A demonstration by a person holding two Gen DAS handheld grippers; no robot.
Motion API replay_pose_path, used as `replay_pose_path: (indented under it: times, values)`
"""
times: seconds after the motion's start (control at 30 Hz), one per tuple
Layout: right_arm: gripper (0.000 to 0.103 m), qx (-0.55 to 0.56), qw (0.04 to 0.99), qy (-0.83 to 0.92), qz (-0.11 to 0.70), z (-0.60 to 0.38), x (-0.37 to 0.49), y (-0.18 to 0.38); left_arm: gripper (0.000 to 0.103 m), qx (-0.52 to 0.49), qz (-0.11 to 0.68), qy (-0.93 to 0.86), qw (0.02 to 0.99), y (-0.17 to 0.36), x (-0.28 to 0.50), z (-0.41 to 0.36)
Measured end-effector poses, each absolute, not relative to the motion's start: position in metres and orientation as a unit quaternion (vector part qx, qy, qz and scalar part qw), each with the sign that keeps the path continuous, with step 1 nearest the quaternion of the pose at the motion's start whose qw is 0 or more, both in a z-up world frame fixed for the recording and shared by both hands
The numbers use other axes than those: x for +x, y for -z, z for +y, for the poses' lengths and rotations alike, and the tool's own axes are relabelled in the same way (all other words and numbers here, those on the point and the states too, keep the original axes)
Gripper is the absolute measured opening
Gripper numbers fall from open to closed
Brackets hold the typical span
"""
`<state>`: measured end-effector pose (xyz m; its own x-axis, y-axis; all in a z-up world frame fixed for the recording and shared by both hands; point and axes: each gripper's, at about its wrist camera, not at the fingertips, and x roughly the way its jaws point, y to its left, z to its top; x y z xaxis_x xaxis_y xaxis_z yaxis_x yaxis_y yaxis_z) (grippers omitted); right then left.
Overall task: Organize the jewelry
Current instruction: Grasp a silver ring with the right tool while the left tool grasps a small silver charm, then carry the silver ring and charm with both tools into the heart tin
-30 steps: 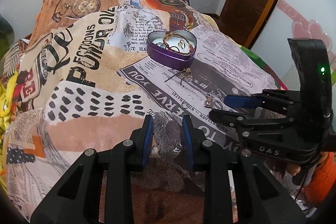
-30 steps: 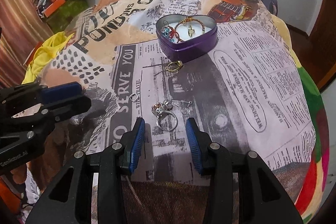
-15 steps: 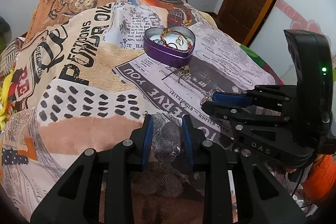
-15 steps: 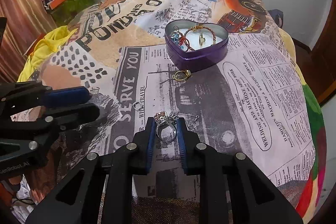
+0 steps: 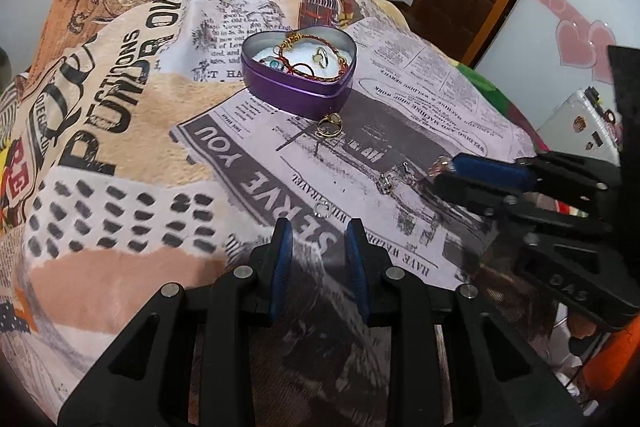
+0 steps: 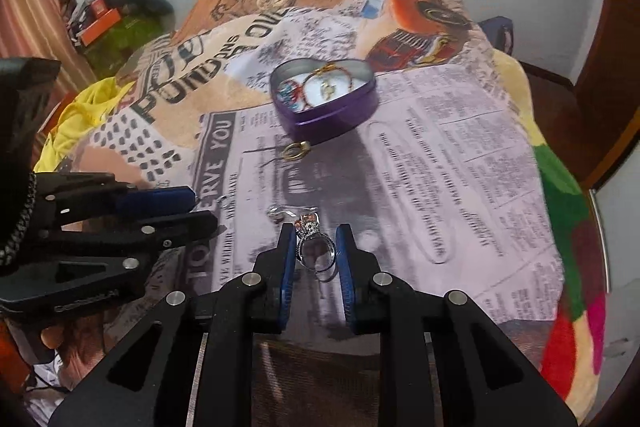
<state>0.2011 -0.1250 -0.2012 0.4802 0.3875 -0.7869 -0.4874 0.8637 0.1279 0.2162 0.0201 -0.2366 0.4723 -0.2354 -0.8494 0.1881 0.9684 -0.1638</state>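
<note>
In the left wrist view, the left gripper (image 5: 318, 247) is hovering low over the blanket (image 5: 120, 147), its fingers (image 5: 280, 247) standing apart with nothing between them. A small clear ring (image 5: 322, 209) is lying on the blanket just ahead of the fingertips. Farther on, a purple heart tin (image 5: 298, 79) is sitting open, holding a red-and-gold bracelet (image 5: 316, 61) and other small pieces. A gold ring (image 5: 329, 125) is lying just beside the tin's near wall. The right gripper (image 5: 444, 169) is reaching in from the right, with a stone-set ring (image 5: 439, 163) showing at its tip. A small silver piece (image 5: 385, 183) is lying near that tip.

In the right wrist view, the right gripper (image 6: 314, 247) is clamping the stone-set ring (image 6: 314, 245) between its fingers (image 6: 287, 251), stone end forward, above the blanket (image 6: 460, 167). A silver piece (image 6: 280, 211) is lying just ahead of the fingertips. The gold ring (image 6: 296, 150) is resting just beside the tin (image 6: 332, 115), which is sitting well ahead. The left gripper (image 6: 196, 205) is showing at the left, fingers apart.
</note>
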Motion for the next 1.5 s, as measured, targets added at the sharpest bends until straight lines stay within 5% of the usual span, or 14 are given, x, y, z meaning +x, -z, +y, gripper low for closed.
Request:
replay_pose_path:
  times: [0.3, 0.5, 1.5]
  values:
    - [0.018, -0.043, 0.864, -0.252, 0.433, -0.134, 0.204, 0.199, 0.027, -0.014, 0.503, 0.120, 0.856, 0.244, 0.231, 0.011]
    - [0.018, -0.043, 0.866, -0.251, 0.431, -0.135, 0.202, 0.198, 0.009, -0.005, 0.498, 0.100, 0.861, 0.245, 0.232, 0.011]
    - [0.018, -0.032, 0.899, -0.237, 0.366, -0.130, 0.234, 0.146, 0.009, -0.045, 0.408, 0.106, 0.906, 0.170, 0.249, 0.033]
